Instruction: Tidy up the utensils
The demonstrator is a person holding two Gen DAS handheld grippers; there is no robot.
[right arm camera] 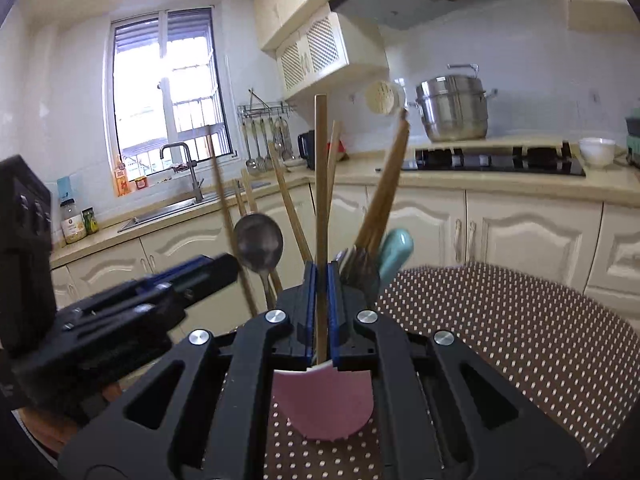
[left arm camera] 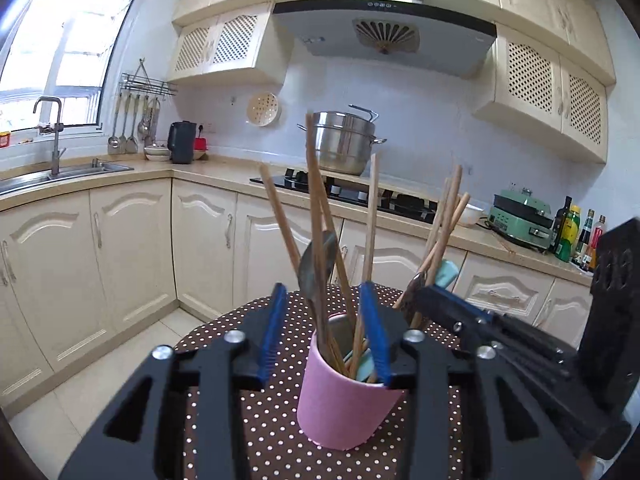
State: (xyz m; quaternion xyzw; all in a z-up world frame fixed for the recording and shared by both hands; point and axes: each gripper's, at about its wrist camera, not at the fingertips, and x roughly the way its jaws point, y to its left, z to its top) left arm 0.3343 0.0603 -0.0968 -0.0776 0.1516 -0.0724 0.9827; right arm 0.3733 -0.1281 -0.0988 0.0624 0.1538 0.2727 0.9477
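A pink cup point(left arm camera: 340, 408) point(right arm camera: 324, 404) stands on the brown polka-dot table point(left arm camera: 260, 420) point(right arm camera: 500, 340). It holds several wooden chopsticks, a metal spoon point(left arm camera: 316, 264) point(right arm camera: 258, 240) and a teal-handled utensil point(right arm camera: 396, 248). My left gripper point(left arm camera: 324, 296) hovers over the cup's rim, open. The spoon and some chopsticks stand between its blue pads, and the left pad is clear of them. My right gripper point(right arm camera: 321, 272) is shut on one upright wooden chopstick point(right arm camera: 321, 180) just above the cup. In the left wrist view it reaches in from the right point(left arm camera: 424, 296).
Cream cabinets and a counter run behind the table, with a black hob point(left arm camera: 344, 192) and a steel steamer pot point(left arm camera: 340, 144) on it. A sink with a tap point(left arm camera: 52, 136) sits under the window. Bottles point(left arm camera: 576, 236) stand at the far right.
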